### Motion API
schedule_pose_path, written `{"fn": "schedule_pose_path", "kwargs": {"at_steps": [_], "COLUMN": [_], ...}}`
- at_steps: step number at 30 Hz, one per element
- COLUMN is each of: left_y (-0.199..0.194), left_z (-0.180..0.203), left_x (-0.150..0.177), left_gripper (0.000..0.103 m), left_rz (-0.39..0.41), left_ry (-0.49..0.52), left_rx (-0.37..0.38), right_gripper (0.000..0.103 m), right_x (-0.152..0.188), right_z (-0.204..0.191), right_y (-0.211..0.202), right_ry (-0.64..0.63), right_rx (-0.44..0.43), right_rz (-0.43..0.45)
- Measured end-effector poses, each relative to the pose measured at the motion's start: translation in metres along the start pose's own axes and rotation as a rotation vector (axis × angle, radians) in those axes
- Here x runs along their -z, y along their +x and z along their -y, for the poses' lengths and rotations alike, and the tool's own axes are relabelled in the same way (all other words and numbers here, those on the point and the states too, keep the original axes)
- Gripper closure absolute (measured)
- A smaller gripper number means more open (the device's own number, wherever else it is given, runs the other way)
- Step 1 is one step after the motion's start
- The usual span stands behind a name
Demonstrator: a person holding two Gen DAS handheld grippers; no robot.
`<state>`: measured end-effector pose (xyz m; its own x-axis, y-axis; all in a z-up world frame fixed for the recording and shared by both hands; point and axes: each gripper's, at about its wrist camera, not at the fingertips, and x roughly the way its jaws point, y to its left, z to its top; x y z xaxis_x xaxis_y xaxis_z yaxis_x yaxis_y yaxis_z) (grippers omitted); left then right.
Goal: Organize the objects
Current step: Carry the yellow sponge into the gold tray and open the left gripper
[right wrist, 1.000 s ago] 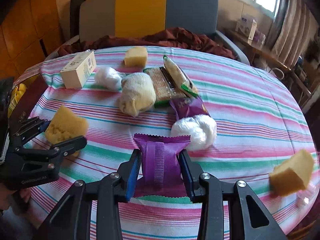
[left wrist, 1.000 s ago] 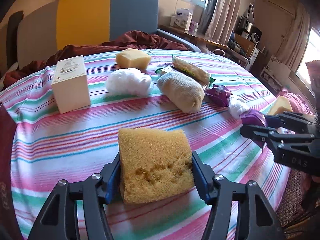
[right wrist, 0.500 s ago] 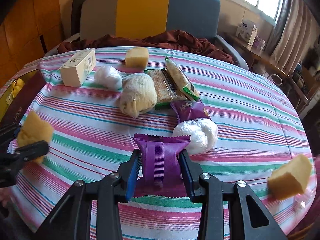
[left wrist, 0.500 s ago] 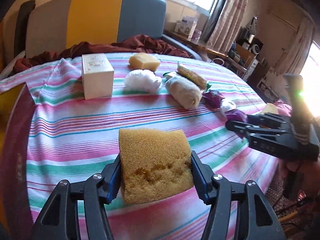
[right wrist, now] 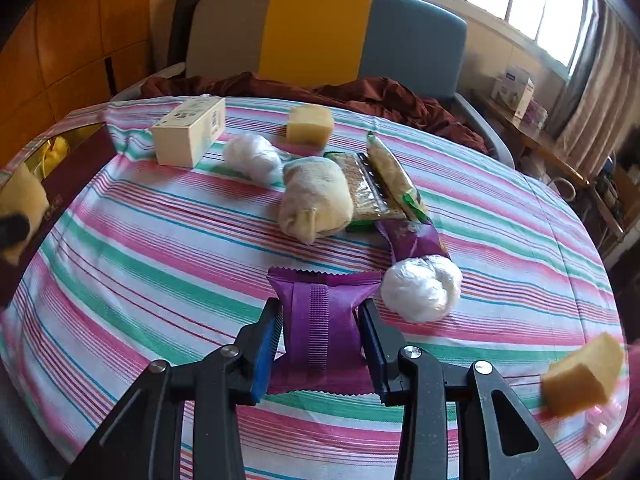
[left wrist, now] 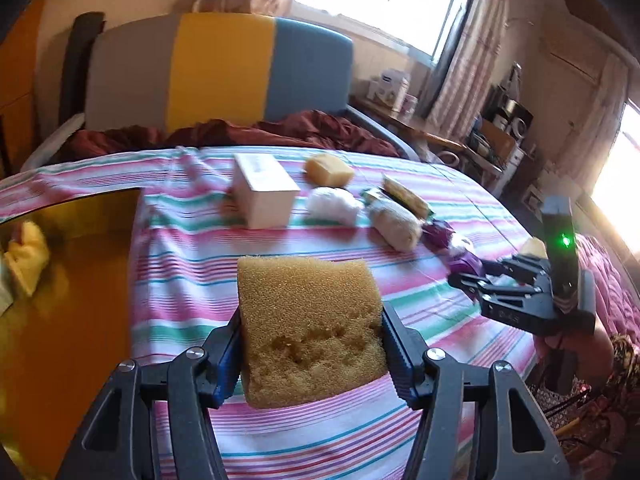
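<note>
Left wrist view: left gripper (left wrist: 312,336) clamped partway on a tan sponge (left wrist: 310,328), pads pressing both sides, carried clear of the striped cloth (left wrist: 180,280) at the table's near left. Just left of it, a gold-lined box (left wrist: 72,300) with a maroon wall, a yellow item already inside; judged the bin for sorted goods, which would explain the sponge held beside its edge. Right wrist view: right gripper (right wrist: 320,340) closed tight on a purple packet (right wrist: 324,332), gripped across its middle seam, low over the cloth at near centre; judged ready for transfer next. Unsorted stock on the table, far to near: white carton (right wrist: 188,130) far left; yellow sponge (right wrist: 310,124) far centre; white wad (right wrist: 254,156); rolled cream cloth (right wrist: 316,200); two cracker packs (right wrist: 380,184) side by side; second purple packet (right wrist: 416,236) touching a white plastic ball (right wrist: 420,288), just right of the held packet. Another sponge (right wrist: 582,376) at the near right edge. Most items remain out; sorting judged early.
</note>
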<state>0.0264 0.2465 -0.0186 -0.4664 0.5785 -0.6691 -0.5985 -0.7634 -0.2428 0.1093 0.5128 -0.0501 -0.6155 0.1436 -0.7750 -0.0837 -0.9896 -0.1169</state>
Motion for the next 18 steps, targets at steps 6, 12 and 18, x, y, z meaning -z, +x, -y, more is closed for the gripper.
{"fn": "schedule_pose_path", "kwargs": {"at_steps": [6, 12, 18], "left_y": [-0.022, -0.043, -0.047], "left_z": [-0.044, -0.096, -0.162], "left_x": [0.000, 0.001, 0.006], "left_gripper": [0.041, 0.041, 0.041], "left_rz": [0.021, 0.038, -0.047], "left_ry": [-0.098, -0.193, -0.312], "left_rx": [-0.059, -0.142, -0.218], "right_gripper": [0.063, 0.063, 0.063], "right_x": [0.000, 0.000, 0.000], "right_z": [-0.008, -0.018, -0.022], "right_y": [-0.003, -0.010, -0.019], "right_ry": [0.001, 0.006, 0.064], "right_rx": [-0.010, -0.038, -0.056], "right_rz": [0.020, 0.062, 0.076]}}
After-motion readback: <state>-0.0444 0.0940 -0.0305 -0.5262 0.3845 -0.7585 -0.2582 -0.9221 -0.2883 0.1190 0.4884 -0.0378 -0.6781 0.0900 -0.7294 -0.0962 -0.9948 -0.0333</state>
